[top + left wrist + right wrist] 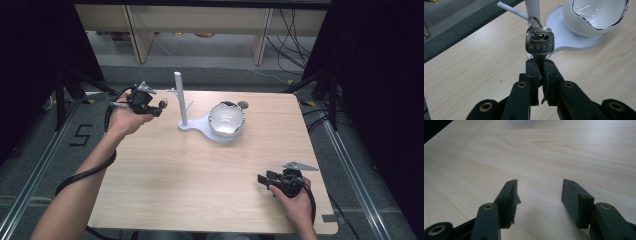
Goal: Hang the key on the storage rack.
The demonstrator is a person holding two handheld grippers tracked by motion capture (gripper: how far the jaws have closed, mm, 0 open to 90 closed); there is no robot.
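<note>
One wooden table (200, 190), one white peg stand (179, 97) – and the left gripper (541, 67) clenched on a key (539, 45), ring end pointing at the stand just ahead; the right gripper (539, 195) idles agape, well apart.

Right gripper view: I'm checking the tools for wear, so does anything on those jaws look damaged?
Yes. On the right gripper, the dark lining of one pad is torn and peels away in a ragged flap, while the other pad looks flat and intact. The jaws stand open over the bare table.
</note>
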